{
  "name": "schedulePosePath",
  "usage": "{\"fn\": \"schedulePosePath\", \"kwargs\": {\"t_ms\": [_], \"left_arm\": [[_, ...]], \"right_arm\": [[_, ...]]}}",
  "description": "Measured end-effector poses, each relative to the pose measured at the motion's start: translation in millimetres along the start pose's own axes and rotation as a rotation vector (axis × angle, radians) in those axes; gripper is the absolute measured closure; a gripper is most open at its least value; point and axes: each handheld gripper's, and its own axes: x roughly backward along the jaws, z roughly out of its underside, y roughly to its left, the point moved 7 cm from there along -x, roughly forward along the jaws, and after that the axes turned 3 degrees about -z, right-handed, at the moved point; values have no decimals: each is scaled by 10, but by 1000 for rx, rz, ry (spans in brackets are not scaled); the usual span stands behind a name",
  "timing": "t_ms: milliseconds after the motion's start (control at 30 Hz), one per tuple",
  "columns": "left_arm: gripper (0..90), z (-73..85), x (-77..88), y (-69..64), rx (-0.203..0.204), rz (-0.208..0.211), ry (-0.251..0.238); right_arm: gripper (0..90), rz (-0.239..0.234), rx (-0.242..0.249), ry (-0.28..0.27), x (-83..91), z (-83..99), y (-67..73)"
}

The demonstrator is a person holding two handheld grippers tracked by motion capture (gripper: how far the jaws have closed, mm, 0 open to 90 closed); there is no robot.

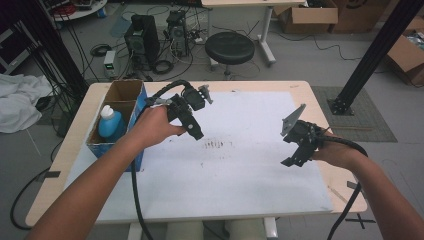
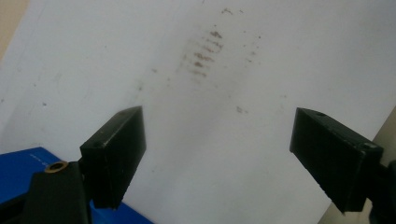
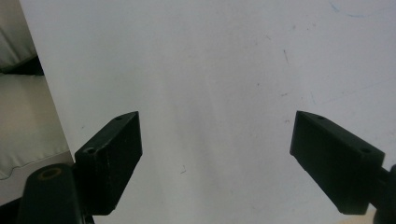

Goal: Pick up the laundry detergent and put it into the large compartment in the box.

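- The left gripper (image 1: 196, 131), a black two-jaw tool held in the person's left hand (image 1: 152, 125), hangs over the white rectangular sheet (image 1: 240, 170) that covers most of the pale wooden table (image 1: 70, 150); its jaws stand wide apart with nothing between them.
- Its long axis slants from the hand towards the middle of the sheet, tips pointing down and forward.
- In the left gripper view the two black fingers (image 2: 116, 154) frame bare white sheet, and the patch of brownish smudge marks (image 2: 205, 51) lies beyond the fingertips, roughly midway between them and a little towards the left finger.
- In the high view those smudge marks (image 1: 217, 144) sit just beside the left gripper's tips, on the side facing the other gripper.
- A corner of the blue-sided open cardboard box (image 2: 28, 163) shows behind the left finger; in the high view that box (image 1: 120, 107) stands at the sheet's left edge, behind the left hand.
- A blue plastic bottle with a white cap (image 1: 110, 122) stands upright in the box's near compartment.
- The right gripper (image 1: 295, 161), held in the right hand (image 1: 337, 150), hovers well apart from the left one, over the sheet's right part; its jaws are spread wide and empty, tips angled down and towards the sheet's near side.
- In the right gripper view its fingers (image 3: 112, 154) frame plain white sheet, and the sheet's edge runs past the outer side of the left finger.
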Motion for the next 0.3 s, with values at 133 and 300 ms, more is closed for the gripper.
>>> {"fn": "schedulePosePath", "kwargs": {"t_ms": [133, 300], "left_arm": [[191, 19, 7, 20, 9, -4, -1], [191, 27, 1, 28, 11, -5, -4]], "right_arm": [[164, -1, 4, -2, -2, -8, 9], [164, -3, 1, 0, -11, -5, 24]]}}
